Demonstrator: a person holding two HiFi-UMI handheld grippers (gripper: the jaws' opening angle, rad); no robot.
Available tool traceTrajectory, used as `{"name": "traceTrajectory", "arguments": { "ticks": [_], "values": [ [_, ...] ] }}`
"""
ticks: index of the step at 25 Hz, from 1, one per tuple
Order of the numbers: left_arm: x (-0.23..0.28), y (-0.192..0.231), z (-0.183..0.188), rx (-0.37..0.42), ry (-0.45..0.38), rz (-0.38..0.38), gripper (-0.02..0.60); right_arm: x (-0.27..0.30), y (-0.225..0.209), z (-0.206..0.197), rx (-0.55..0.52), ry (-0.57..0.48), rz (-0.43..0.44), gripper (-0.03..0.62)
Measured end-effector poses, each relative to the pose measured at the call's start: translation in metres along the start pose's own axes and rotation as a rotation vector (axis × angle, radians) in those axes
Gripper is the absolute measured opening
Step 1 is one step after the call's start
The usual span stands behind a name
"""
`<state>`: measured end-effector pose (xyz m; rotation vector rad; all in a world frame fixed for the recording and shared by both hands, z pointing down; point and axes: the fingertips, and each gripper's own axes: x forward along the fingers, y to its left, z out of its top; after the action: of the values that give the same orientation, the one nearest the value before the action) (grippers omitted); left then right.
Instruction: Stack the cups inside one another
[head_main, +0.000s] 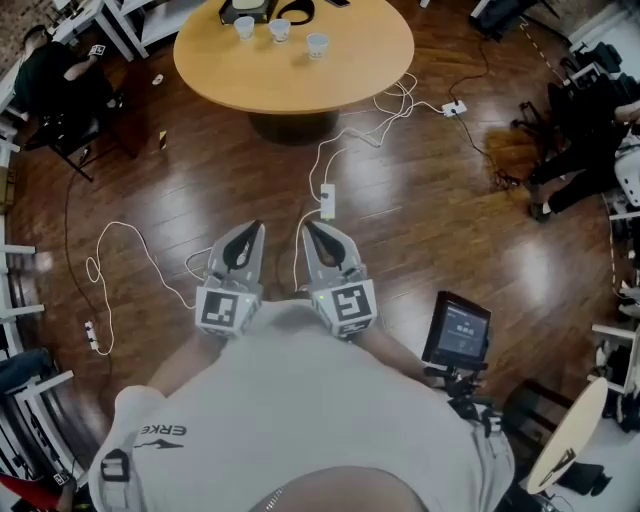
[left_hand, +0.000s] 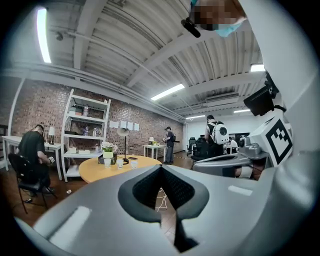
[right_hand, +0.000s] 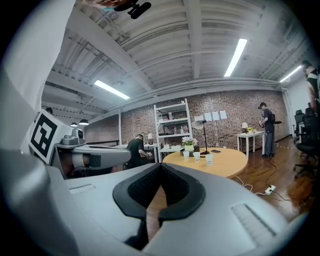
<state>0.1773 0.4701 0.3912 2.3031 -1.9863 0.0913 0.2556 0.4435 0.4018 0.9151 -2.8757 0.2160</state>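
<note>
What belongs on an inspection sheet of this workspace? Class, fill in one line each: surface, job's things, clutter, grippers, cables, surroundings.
Surface: round wooden table, well ahead of the person, mostly bare.
Job's things: three cups, upright, apart, in a row near the far edge; none stacked.
Clutter: potted flowers and a desk lamp behind the cups.
Grippers: left gripper and right gripper both shut, empty, over the floor.
Cables: white cables and a power strip on the floor.
Surroundings: seated person, white shelving, small screen.
</note>
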Motion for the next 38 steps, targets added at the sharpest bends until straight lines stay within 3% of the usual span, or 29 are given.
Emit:
{"name": "traceTrajectory", "arguments": {
  "ticks": [6,16,22,29,38],
  "values": [
    [0.028,0.04,-0.002,-0.03,-0.013,-0.025,0.002,0.046,-0.005,0.001,-0.016,0.008,-0.031,0.014],
    [0.102,0.158,0.018,-0.072,-0.074,-0.117,0.002,0.172,-0.009,0.032,-0.072,0.022,-0.127,0.014],
    [0.128,0.219,0.03,-0.081,-0.058,-0.183,0.002,0.237,0.002,0.047,-0.063,0.025,-0.182,0.014],
    [0.147,0.254,0.033,-0.114,-0.042,-0.222,0.002,0.278,0.001,0.053,-0.055,0.039,-0.224,0.014],
    [0.181,0.281,0.027,-0.114,-0.047,-0.192,0.002,0.316,-0.017,0.054,-0.053,0.031,-0.202,0.014]
  ]
}}
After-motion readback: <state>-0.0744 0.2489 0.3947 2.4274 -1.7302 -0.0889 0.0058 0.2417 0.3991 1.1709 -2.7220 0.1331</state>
